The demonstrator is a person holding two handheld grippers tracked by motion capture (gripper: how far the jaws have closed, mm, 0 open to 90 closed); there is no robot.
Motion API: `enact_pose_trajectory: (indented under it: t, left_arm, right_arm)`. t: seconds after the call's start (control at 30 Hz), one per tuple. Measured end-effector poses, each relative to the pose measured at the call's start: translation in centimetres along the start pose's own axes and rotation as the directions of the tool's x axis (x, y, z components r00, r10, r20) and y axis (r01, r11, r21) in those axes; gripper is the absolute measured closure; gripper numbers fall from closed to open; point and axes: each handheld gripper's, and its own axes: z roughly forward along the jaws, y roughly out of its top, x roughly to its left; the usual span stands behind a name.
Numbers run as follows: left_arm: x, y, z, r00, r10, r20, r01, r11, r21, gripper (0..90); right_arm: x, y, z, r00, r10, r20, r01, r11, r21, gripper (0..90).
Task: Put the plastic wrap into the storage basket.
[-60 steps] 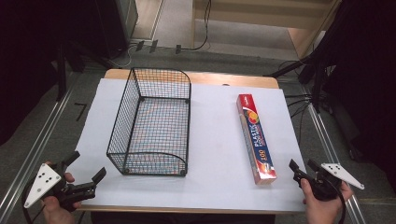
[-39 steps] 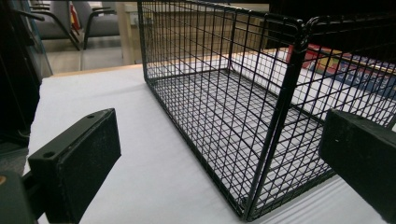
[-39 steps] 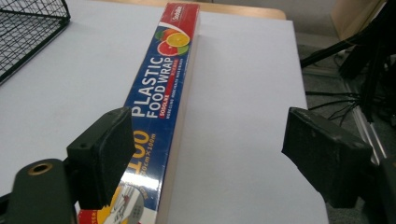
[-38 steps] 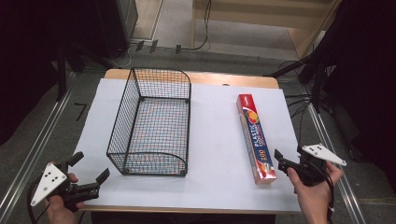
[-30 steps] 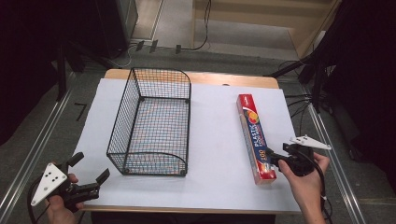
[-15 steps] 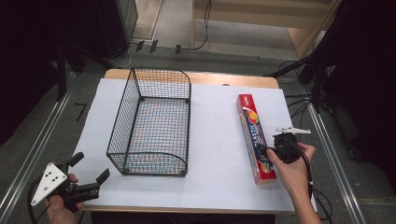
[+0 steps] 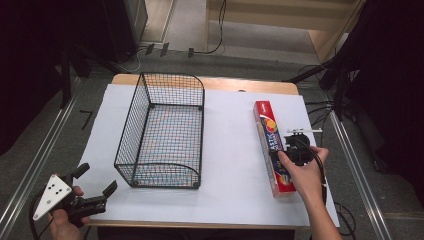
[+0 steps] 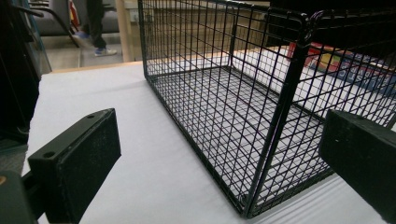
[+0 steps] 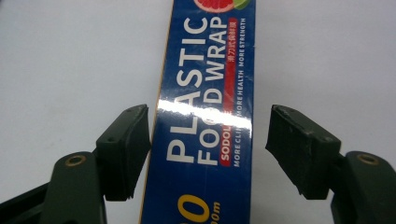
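A long blue and red plastic food wrap box lies lengthwise on the right of the white sheet. My right gripper points down over its middle. In the right gripper view the box passes between the open jaws of my right gripper, which have just been closing a little; the left pad is near the box's edge and the right pad stands off it. My left gripper rests open at the front left corner with nothing between its jaws. In the left gripper view my left gripper faces the near corner of a black wire basket.
The black wire basket stands left of centre on the white sheet that covers the wooden table. Bare sheet lies between basket and box. Metal rails run along both sides of the table, and cables lie on the floor behind.
My right gripper has moved from the front right edge leftwards and forwards until it stands over the middle of the box. The left gripper has stayed in place.
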Motion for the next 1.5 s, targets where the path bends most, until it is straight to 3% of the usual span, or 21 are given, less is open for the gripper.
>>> enact_pose_trajectory:
  t: [0.1, 0.63, 0.87, 1.23, 1.3, 1.43, 1.5]
  left_arm:
    - [0.0, 0.0, 0.0, 1.0000, 0.001, 0.000, -0.001, 1.0000, -0.001, 0.0]
    - [0.0, 0.0, 0.0, 1.0000, 0.000, 0.001, 0.000, 1.0000, -0.004, 0.0]
    - [0.0, 0.1, 0.0, 1.0000, 0.000, 0.002, 0.000, 1.0000, -0.007, 0.0]
    - [0.0, 0.1, -0.1, 1.0000, 0.000, 0.001, 0.000, 1.0000, -0.007, 0.0]
    - [0.0, 0.1, -0.1, 1.0000, 0.004, 0.003, -0.004, 1.0000, -0.007, 0.0]
    - [-0.1, 0.1, 0.0, 1.0000, 0.006, 0.004, -0.006, 1.0000, -0.001, 0.0]
    - [-0.1, 0.1, 0.0, 1.0000, 0.006, 0.005, -0.006, 1.0000, -0.001, 0.0]
  right_arm:
    - [0.4, 0.4, 0.6, 0.9996, -0.021, 0.017, 0.020, 0.999, 0.026, 31.3]
    - [1.1, 2.8, 3.0, 0.9962, 0.043, 0.076, -0.052, 0.992, 0.114, 33.8]
    - [1.1, 4.0, 4.0, 0.9912, 0.085, 0.101, -0.100, 0.982, 0.160, 35.8]
    - [2.0, 4.6, 5.3, 0.9819, 0.050, 0.183, -0.088, 0.974, 0.208, 36.0]
    - [2.5, 4.6, 5.6, 0.9741, 0.028, 0.224, -0.079, 0.972, 0.221, 35.7]
    - [2.3, 4.8, 5.8, 0.9747, 0.050, 0.218, -0.102, 0.967, 0.233, 37.2]
    - [2.1, 5.0, 5.7, 0.9792, 0.054, 0.195, -0.101, 0.965, 0.243, 39.4]
